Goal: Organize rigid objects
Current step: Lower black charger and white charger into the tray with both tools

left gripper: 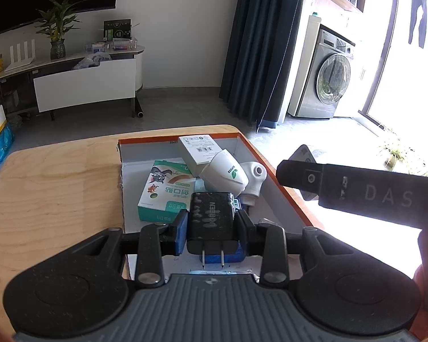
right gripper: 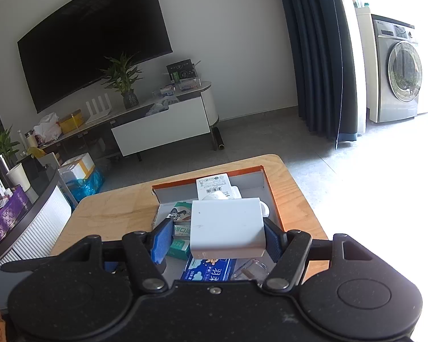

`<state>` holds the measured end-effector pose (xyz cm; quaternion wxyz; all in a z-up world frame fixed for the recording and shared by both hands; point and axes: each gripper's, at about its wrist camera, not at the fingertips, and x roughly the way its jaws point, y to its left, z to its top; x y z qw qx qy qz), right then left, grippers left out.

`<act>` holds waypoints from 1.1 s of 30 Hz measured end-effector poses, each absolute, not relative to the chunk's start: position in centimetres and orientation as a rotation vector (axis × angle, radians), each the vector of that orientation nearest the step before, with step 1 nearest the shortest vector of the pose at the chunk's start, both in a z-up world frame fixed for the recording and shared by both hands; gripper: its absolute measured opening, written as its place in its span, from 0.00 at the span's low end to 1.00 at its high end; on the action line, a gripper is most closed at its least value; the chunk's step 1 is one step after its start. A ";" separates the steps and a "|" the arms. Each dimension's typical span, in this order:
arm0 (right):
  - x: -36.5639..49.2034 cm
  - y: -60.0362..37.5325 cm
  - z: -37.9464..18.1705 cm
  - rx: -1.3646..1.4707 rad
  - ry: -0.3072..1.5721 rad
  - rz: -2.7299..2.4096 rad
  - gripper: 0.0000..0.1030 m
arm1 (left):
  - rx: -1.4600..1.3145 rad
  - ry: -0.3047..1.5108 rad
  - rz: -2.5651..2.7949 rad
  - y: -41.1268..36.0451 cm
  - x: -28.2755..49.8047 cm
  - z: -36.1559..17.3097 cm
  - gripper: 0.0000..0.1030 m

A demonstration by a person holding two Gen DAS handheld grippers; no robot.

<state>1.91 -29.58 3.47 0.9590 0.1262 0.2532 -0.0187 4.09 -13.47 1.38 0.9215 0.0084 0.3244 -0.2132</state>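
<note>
Over the cluttered orange-edged cardboard box (left gripper: 274, 168) — both grippers full — left gripper (left gripper: 211, 222) clamps a black plastic charger (left gripper: 211, 213), right gripper (right gripper: 216, 235) a white rectangular block (right gripper: 228, 225).

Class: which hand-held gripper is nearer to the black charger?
Left. The left hand-held gripper is shut on the black charger; the right hand-held gripper, off to its right, has a white block between its pads.
</note>
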 end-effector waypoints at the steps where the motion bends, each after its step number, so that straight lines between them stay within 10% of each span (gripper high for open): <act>1: 2.0 -29.6 3.5 0.256 0.513 -0.039 0.77 | 0.017 0.666 -0.438 -13.5 4.1 1.4 0.35; 33: 3.8 -30.3 3.4 0.255 0.530 -0.023 0.77 | 0.006 0.693 -0.438 -14.2 5.6 0.9 0.35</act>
